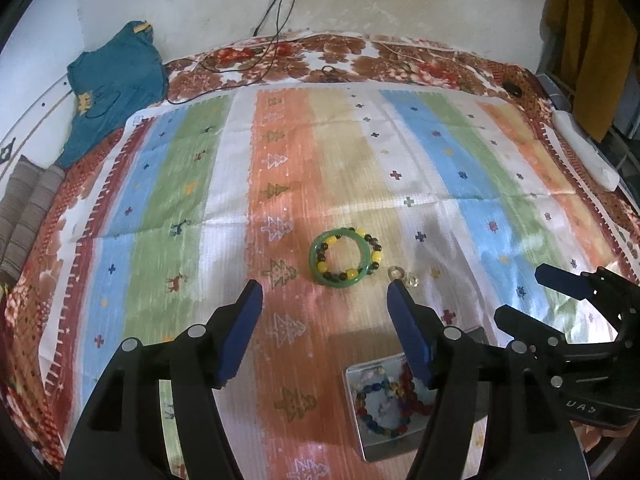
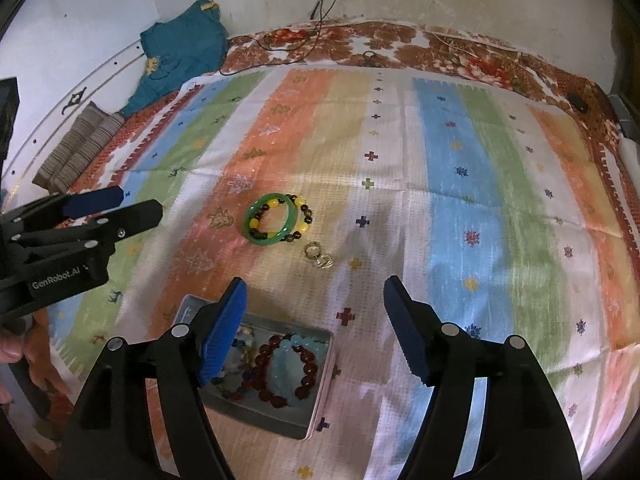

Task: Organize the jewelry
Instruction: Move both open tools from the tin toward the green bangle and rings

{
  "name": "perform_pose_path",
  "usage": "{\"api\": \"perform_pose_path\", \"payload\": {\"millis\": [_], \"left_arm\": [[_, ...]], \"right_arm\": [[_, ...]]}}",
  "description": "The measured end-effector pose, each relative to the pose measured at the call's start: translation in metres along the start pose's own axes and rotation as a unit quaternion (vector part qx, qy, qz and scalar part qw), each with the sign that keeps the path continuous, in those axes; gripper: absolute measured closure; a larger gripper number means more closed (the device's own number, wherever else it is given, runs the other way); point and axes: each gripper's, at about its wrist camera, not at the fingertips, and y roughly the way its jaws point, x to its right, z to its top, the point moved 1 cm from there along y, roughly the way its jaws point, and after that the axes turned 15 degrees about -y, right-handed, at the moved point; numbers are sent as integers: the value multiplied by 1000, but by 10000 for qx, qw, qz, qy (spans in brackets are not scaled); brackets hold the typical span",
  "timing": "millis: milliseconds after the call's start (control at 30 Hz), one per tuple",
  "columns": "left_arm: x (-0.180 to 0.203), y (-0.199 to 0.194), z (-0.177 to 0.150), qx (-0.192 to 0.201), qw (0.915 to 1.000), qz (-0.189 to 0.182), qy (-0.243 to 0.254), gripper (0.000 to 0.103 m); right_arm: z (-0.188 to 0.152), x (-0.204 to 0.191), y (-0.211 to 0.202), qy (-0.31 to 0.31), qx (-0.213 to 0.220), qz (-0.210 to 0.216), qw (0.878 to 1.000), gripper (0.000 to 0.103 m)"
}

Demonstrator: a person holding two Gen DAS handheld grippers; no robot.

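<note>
A green bangle [image 1: 316, 268] lies on the striped cloth with a yellow-and-dark bead bracelet [image 1: 352, 272] lying on it; both show in the right wrist view, bangle [image 2: 252, 236] and bracelet [image 2: 300, 224]. Two small clear rings [image 1: 402, 276] lie just right of them, also seen from the right wrist [image 2: 320, 258]. A metal tin [image 2: 316, 412] holds several bead bracelets, red [image 2: 280, 368] and pale blue [image 2: 290, 364]; the tin [image 1: 356, 416] sits under my left gripper. My left gripper [image 1: 324, 292] is open and empty, short of the bangle. My right gripper [image 2: 314, 292] is open and empty above the tin.
A striped cloth [image 1: 180, 184] covers a floral bedspread [image 1: 360, 60]. A teal garment [image 1: 116, 84] and a folded grey cloth [image 1: 24, 216] lie at the far left. Black cables [image 1: 276, 28] hang by the wall. A white object [image 1: 584, 148] lies at the right edge.
</note>
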Motion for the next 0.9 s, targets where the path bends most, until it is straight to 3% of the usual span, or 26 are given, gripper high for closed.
{"api": "perform_pose_path", "payload": {"millis": [400,900], "left_arm": [[-13,26,13,-217,9995,153,-152,36],[-13,58,18,-413,9983,414,3,36]], "right_arm": [[10,2,24,-107,-255,17,9996,32],[18,8,48,-167,-504,75,9986,32]]}}
